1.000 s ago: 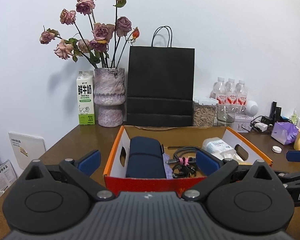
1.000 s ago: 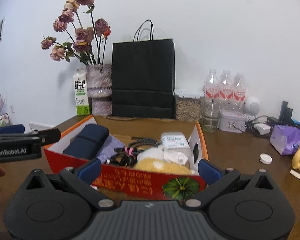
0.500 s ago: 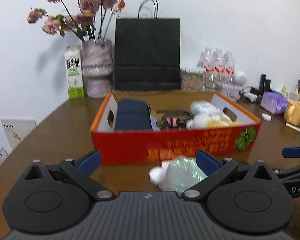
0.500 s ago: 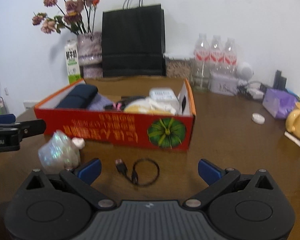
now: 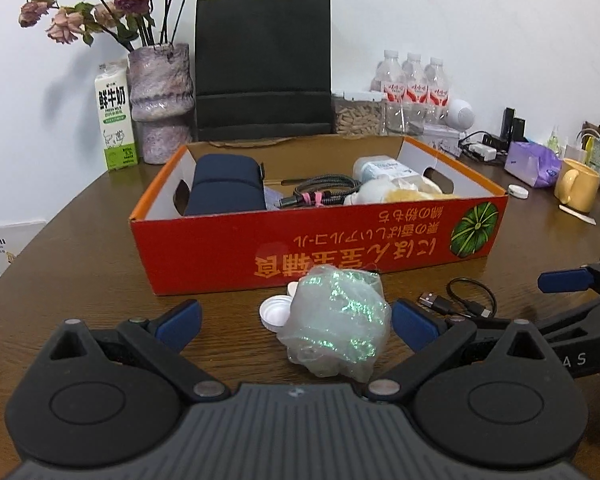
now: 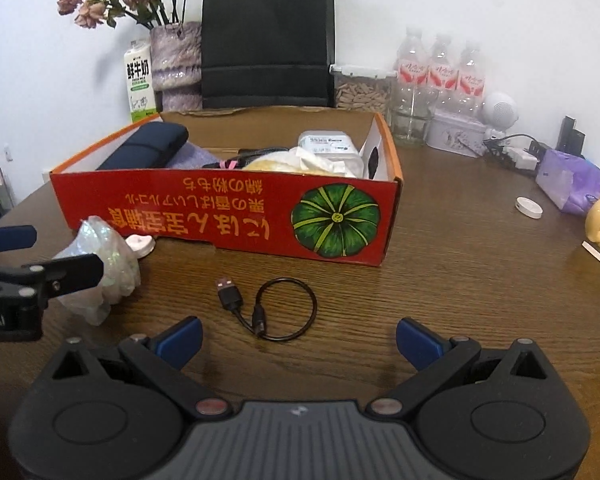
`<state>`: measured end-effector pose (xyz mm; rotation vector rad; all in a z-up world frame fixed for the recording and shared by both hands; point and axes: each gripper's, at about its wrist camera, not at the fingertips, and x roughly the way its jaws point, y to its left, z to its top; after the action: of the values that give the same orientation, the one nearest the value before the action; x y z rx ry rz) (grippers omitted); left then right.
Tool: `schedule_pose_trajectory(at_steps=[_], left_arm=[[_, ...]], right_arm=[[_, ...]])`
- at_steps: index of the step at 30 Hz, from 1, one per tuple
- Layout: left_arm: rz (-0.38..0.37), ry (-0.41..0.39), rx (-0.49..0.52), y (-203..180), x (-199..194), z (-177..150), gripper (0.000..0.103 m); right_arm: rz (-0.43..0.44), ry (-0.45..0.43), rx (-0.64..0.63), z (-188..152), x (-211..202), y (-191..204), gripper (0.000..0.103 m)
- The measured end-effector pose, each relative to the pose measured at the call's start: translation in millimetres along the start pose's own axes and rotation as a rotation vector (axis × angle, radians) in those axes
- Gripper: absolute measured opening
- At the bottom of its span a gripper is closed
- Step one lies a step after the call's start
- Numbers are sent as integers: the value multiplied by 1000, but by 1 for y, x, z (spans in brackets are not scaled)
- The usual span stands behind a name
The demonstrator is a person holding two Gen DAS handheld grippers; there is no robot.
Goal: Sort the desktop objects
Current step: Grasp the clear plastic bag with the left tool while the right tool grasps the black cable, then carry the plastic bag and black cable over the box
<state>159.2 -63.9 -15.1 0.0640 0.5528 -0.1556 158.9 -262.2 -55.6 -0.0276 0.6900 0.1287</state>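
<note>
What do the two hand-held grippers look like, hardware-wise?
Both match: the left hand-held gripper and right hand-held gripper have matte black angular linkage arms with silver pivot pins, round black discs, a ribbed grey centre body and blue fingertip pads. White lettering marks the side.

Red box [image 5: 316,248] with orange lettering and green pumpkin print, iridescent clear bag [image 5: 336,326], black cable [image 6: 272,308], blue fingers [image 6: 180,338]

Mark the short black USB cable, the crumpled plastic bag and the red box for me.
short black USB cable [image 6: 286,308], right wrist view, on its coiled loop.
crumpled plastic bag [image 5: 338,320], left wrist view, on its glittery middle.
red box [image 6: 236,216], right wrist view, on its printed front wall.
</note>
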Motion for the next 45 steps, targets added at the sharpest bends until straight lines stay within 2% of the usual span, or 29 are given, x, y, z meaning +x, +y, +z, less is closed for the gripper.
schedule_pose_trajectory(at_steps=[7,13,16,20,21,25,31,34,36,37,39,45], left_arm=[[-8,26,-14,1,10,-2,103],[-23,18,-14,0,11,-2,103],[-31,20,-9,-2,13,-3,101],[-39,21,-9,-2,13,-3,95],[-43,21,-10,-2,14,-3,94],[-50,21,-5,-3,14,-4,89],[-52,19,-4,-3,14,-5,86],[-49,28,-5,-4,14,-6,83],[-58,30,-7,-4,14,-7,75],[-62,32,-6,-4,14,-7,72],[-71,37,-7,-4,14,-8,56],[-78,34,-15,-4,13,-10,49]], right_arm=[[2,36,-3,2,15,-2,103],[20,-6,-1,3,13,-1,102],[53,-31,-19,5,12,3,89],[88,-29,-52,7,14,10,62],[92,-27,-62,7,14,12,58],[103,-39,-91,6,13,18,48],[106,-81,-104,6,6,19,48],[113,-73,-124,5,7,22,43],[126,-62,-134,5,8,25,29],[131,-57,-139,4,9,26,26],[138,-48,-145,3,10,28,20],[153,-45,-124,2,9,28,9]])
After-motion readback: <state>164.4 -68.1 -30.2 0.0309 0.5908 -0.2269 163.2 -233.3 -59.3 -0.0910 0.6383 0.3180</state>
